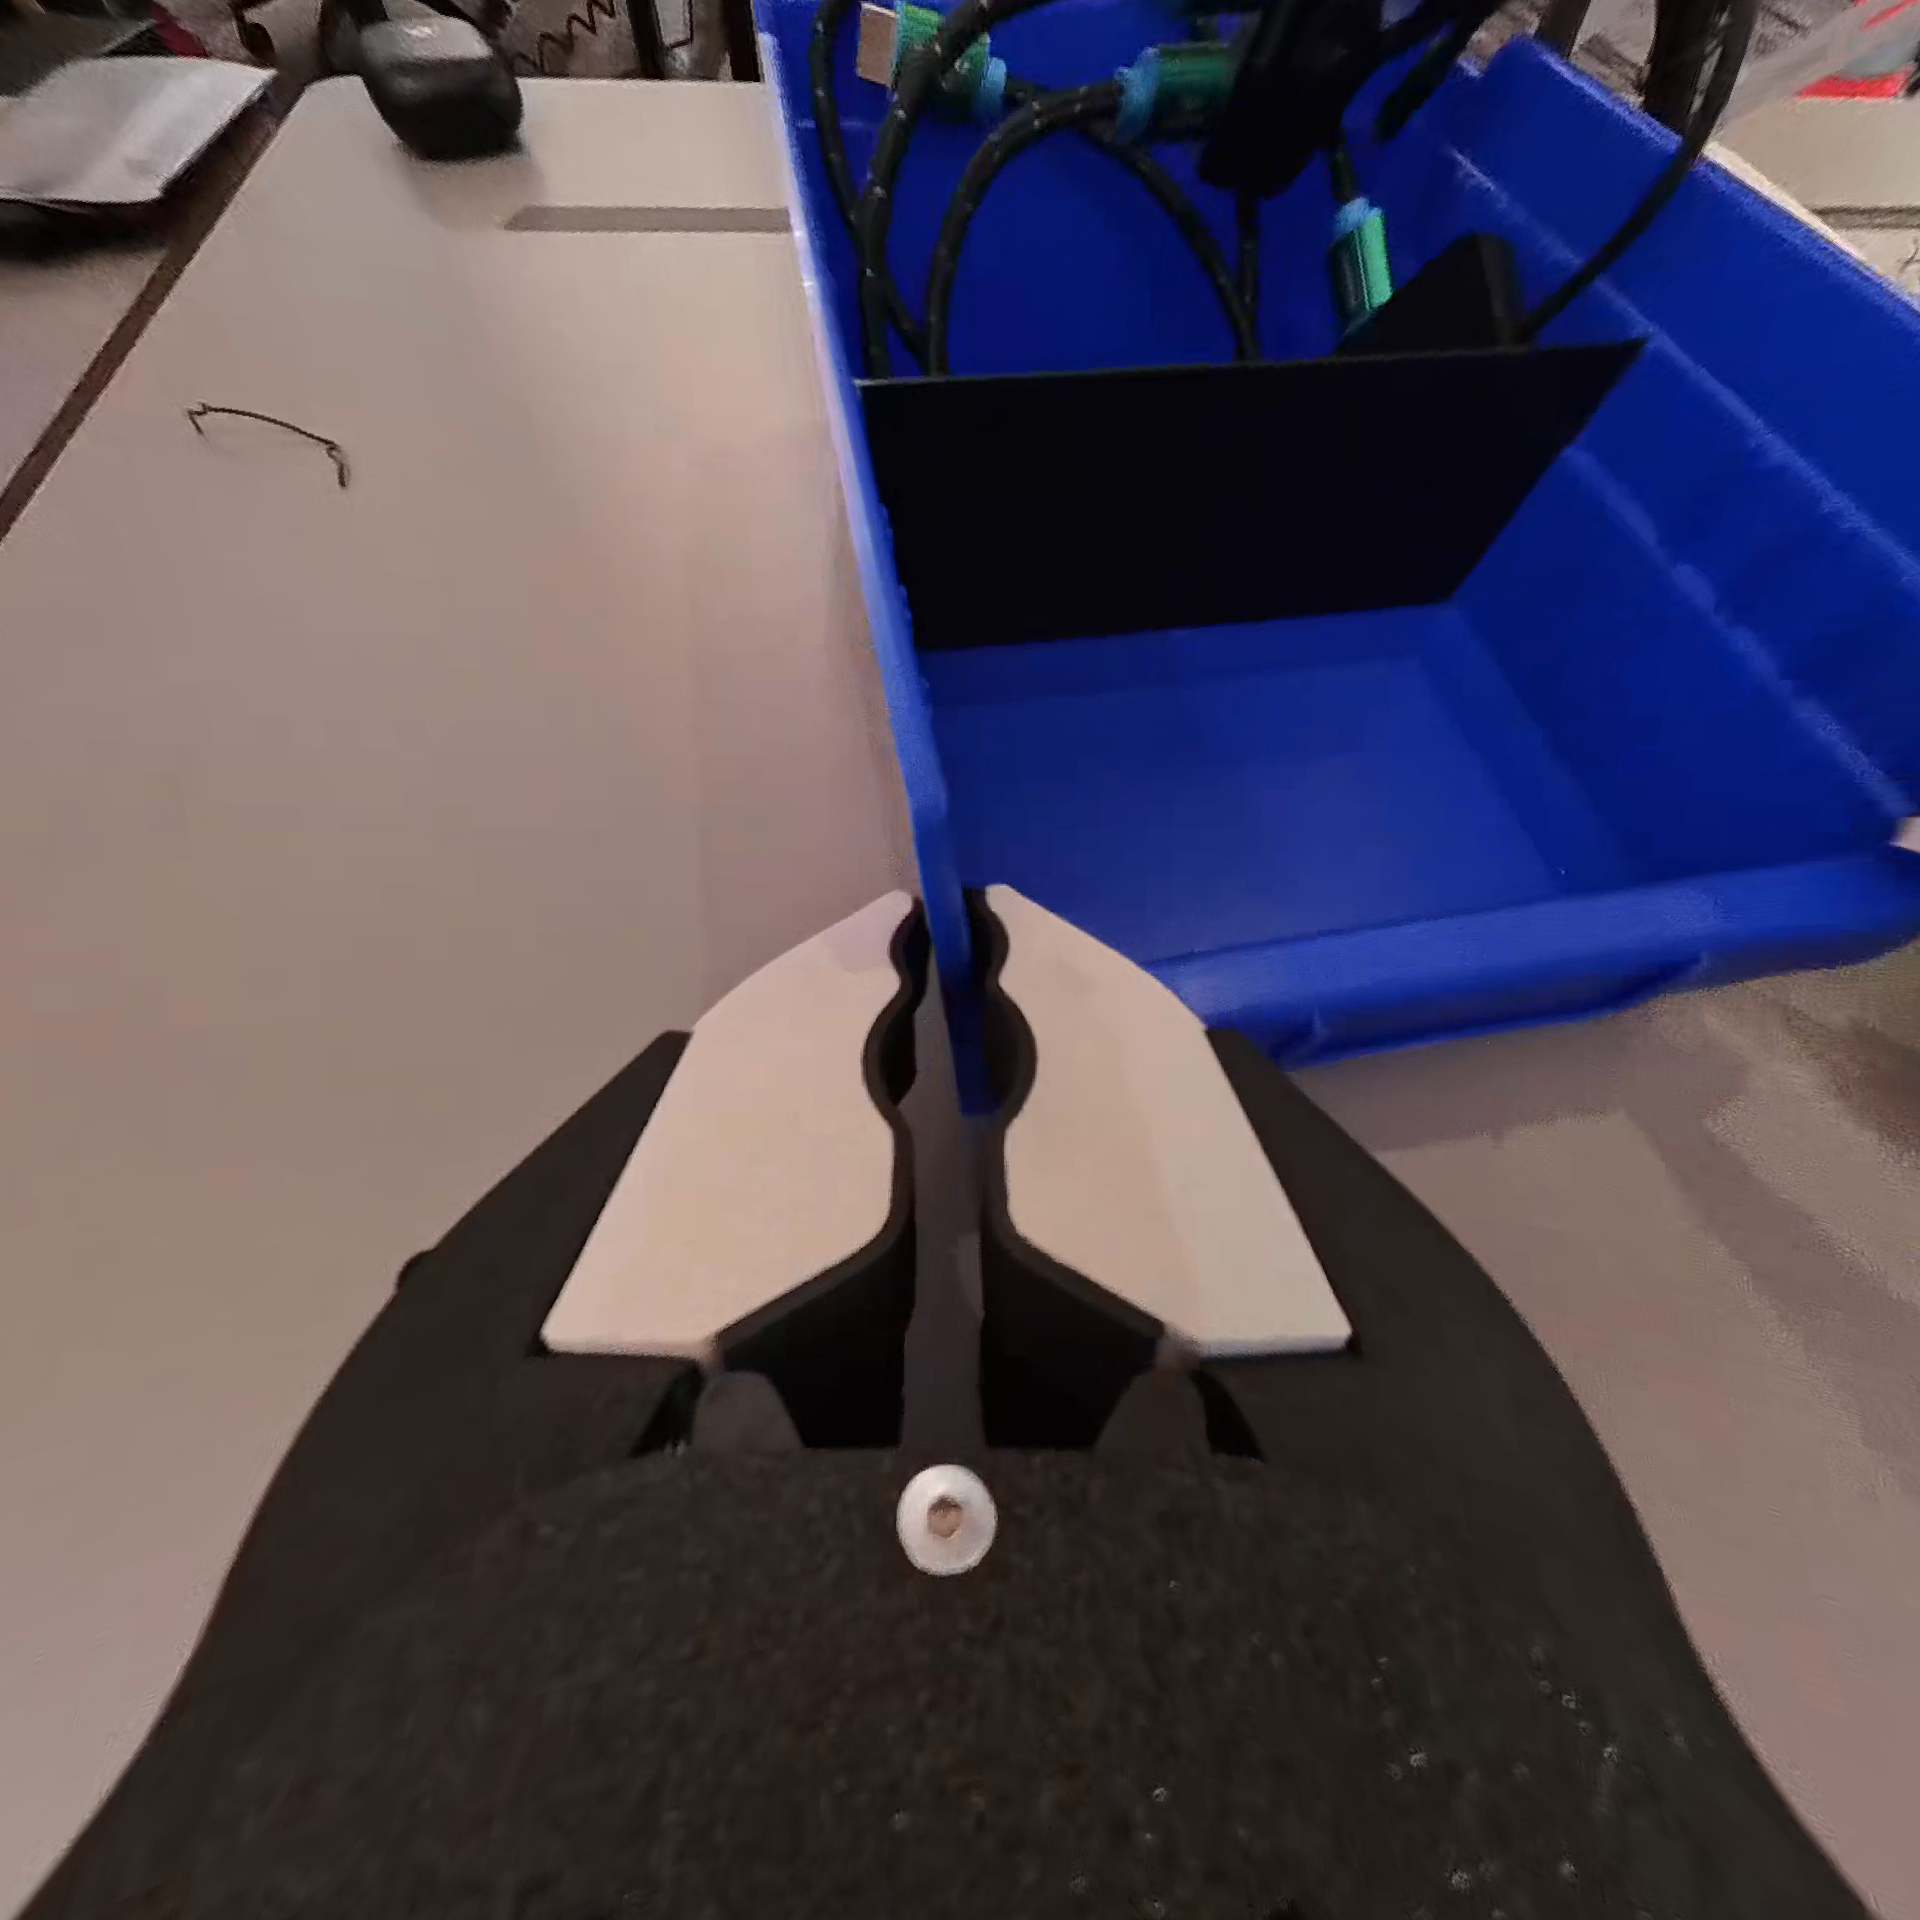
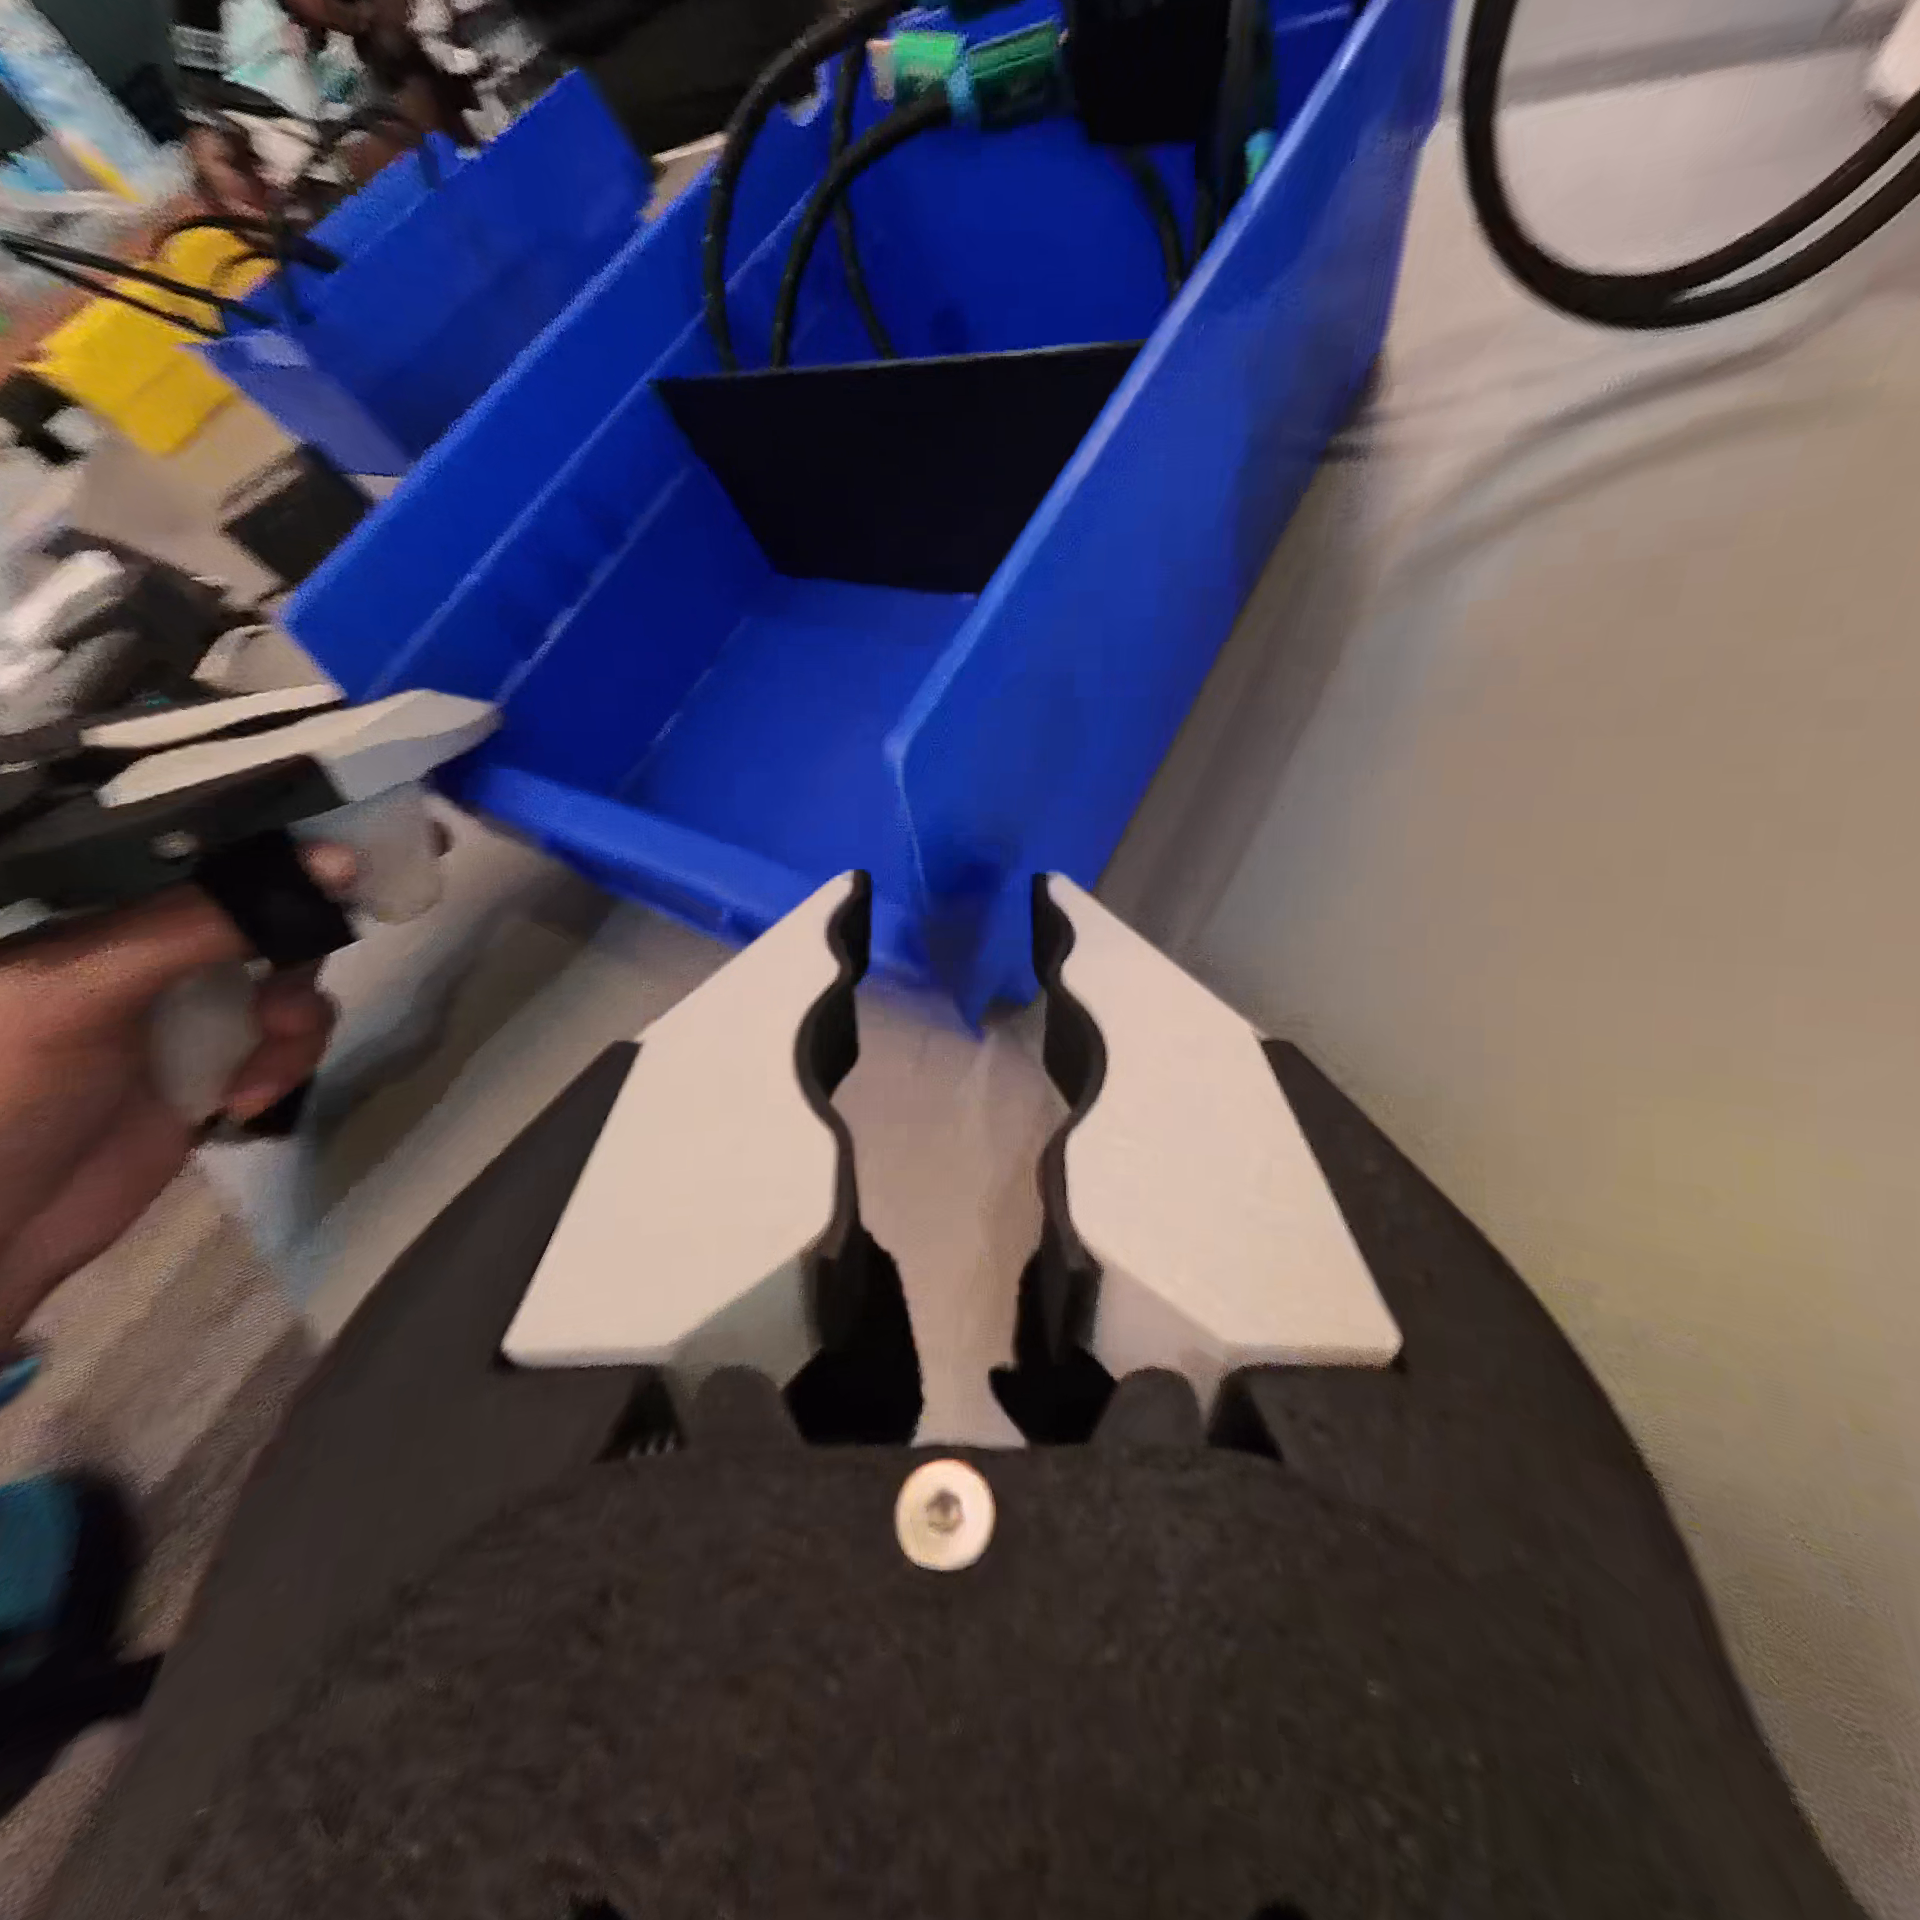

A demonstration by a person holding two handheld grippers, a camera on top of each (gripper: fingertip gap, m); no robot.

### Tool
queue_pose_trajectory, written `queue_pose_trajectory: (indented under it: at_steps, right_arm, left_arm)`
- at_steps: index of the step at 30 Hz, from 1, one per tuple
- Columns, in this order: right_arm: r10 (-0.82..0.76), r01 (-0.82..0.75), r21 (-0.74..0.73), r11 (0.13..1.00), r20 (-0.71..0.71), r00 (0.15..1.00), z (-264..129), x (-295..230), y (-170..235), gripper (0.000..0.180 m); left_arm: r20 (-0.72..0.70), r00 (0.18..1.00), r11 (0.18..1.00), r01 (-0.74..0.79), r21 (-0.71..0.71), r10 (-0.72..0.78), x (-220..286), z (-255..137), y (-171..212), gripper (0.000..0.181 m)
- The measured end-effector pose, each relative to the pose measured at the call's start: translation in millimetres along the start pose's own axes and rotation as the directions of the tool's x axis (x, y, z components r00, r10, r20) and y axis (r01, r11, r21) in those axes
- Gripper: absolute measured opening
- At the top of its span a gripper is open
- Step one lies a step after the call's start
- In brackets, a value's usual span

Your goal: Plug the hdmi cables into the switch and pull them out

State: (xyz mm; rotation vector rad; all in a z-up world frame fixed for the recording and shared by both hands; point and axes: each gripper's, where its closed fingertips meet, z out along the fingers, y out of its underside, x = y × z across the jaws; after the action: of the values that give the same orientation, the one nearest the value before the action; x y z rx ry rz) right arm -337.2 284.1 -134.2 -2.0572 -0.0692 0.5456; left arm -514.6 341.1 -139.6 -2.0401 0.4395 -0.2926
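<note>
Pinching the blue bin (image 1: 1558, 935) wall, your left gripper (image 1: 951, 909) sits on the beige table (image 1: 416, 727); your right gripper (image 2: 948, 883) straddles the opposite wall, spread. Behind the black divider (image 1: 1195, 499), the hdmi cables (image 1: 956, 239) and switch (image 1: 1444, 291) lie inside; clutter beyond

Right gripper at the near corner of the blue bin

The right gripper (image 2: 951, 914) has its jaws apart around the corner of the blue bin (image 2: 1049, 665). A black divider (image 2: 894, 468) splits the bin; braided cables (image 2: 790, 239) lie behind it. The left gripper (image 2: 457, 727) touches the bin's other corner.
</note>
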Motion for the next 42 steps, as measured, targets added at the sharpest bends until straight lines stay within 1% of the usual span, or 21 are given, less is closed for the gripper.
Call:
queue_pose_trajectory:
  at_steps: [3,6,9,11,15,17,18,19,20,21,23,25,27,28,29,30,31,33,36,39,42]
  right_arm:
    - [0.013,-0.013,-0.002,1.000,0.139,0.990,-35.2,-0.1,5.8,0.035]
    - [-0.098,0.100,-0.005,0.995,0.174,0.980,-72.3,19.5,18.4,0.036]
    - [-0.219,0.222,-0.017,0.975,0.110,0.970,-108.0,63.7,30.4,0.035]
    - [-0.233,0.232,0.034,0.972,0.029,0.972,-136.0,101.3,25.7,0.035]
    - [-0.150,0.155,0.131,0.979,-0.046,0.988,-202.7,162.9,15.9,0.035]
    - [-0.156,0.186,0.187,0.965,-0.161,0.974,-240.9,204.8,12.5,0.036]
    - [-0.127,0.187,0.234,0.954,-0.250,0.960,-262.2,230.8,8.0,0.035]
    - [-0.058,0.159,0.290,0.944,-0.326,0.944,-284.6,256.4,1.6,0.035]
    - [0.018,0.114,0.343,0.932,-0.358,0.933,-304.9,276.7,-3.9,0.035]
    - [0.088,0.062,0.393,0.917,-0.353,0.932,-321.5,291.8,-8.6,0.035]
    - [0.208,-0.018,0.456,0.890,-0.370,0.905,-343.7,323.8,-11.8,0.036]
    - [0.218,-0.021,0.418,0.908,-0.429,0.877,-349.2,348.1,-5.9,0.039]
    - [0.144,0.001,0.277,0.961,-0.501,0.853,-342.0,363.0,10.6,0.038]
    - [0.093,0.016,0.204,0.979,-0.515,0.852,-336.2,364.6,19.2,0.038]
    - [0.058,0.029,0.163,0.986,-0.508,0.860,-330.2,361.1,24.5,0.038]
    - [0.043,0.034,0.148,0.988,-0.486,0.873,-324.1,353.2,26.8,0.038]
    - [0.038,0.035,0.149,0.988,-0.462,0.886,-318.4,343.3,27.4,0.039]
    - [0.049,0.024,0.169,0.985,-0.414,0.909,-308.4,323.5,26.4,0.038]
    - [0.065,-0.003,0.179,0.984,-0.338,0.939,-298.2,304.3,27.5,0.038]
    - [0.116,-0.058,0.184,0.981,-0.321,0.940,-297.9,308.8,30.1,0.038]
    - [0.140,-0.075,0.196,0.978,-0.345,0.928,-304.2,319.8,30.5,0.037]
  left_arm:
    - [0.061,0.996,0.998,-0.063,0.014,0.062,-3.9,-8.3,-1.9,0.023]
    - [0.129,0.989,0.997,-0.078,0.005,0.077,-12.5,-11.4,-1.6,0.029]
    - [0.143,0.987,0.997,-0.077,0.010,0.075,-15.1,-8.5,-0.9,0.027]
    - [0.156,0.985,0.997,-0.072,0.001,0.071,-16.5,-8.3,-0.2,0.027]
    - [0.124,0.992,1.000,0.000,0.000,0.000,-18.1,-8.6,0.7,0.028]
    - [0.154,0.988,1.000,0.013,0.006,-0.013,-22.2,-16.8,-1.5,0.036]
    - [0.182,0.983,1.000,0.015,0.026,-0.019,-23.8,-24.2,-5.6,0.041]
    - [0.215,0.976,0.998,0.027,0.054,-0.038,-25.0,-32.6,-10.0,0.042]
    - [0.266,0.961,0.995,0.064,0.076,-0.082,-28.1,-41.0,-11.6,0.040]
    - [0.323,0.934,0.987,0.129,0.091,-0.152,-30.6,-49.0,-9.5,0.034]
    - [0.338,0.905,0.965,0.230,0.128,-0.260,-13.4,-58.2,-3.1,0.035]
    - [0.249,0.933,0.964,0.231,0.132,-0.258,29.0,-56.2,4.0,0.033]
    - [0.008,0.978,0.978,0.206,0.039,-0.206,94.8,-43.3,16.0,0.029]
    - [-0.132,0.971,0.980,0.197,-0.029,-0.199,128.8,-38.6,23.0,0.023]
    - [-0.254,0.946,0.979,0.183,-0.086,-0.200,158.5,-36.9,26.8,0.023]
    - [-0.350,0.918,0.981,0.153,-0.119,-0.186,181.8,-37.3,27.1,0.028]
    - [-0.406,0.901,0.986,0.111,-0.127,-0.154,197.4,-38.1,26.6,0.031]
    - [-0.429,0.901,0.995,0.023,-0.098,-0.063,209.7,-38.7,27.0,0.033]
    - [-0.396,0.912,0.993,-0.117,-0.013,0.103,210.0,-39.7,24.0,0.035]
    - [-0.317,0.921,0.974,-0.208,0.088,0.225,204.4,-39.6,15.6,0.041]
    - [-0.244,0.931,0.962,-0.258,0.092,0.273,198.0,-35.1,15.9,0.042]
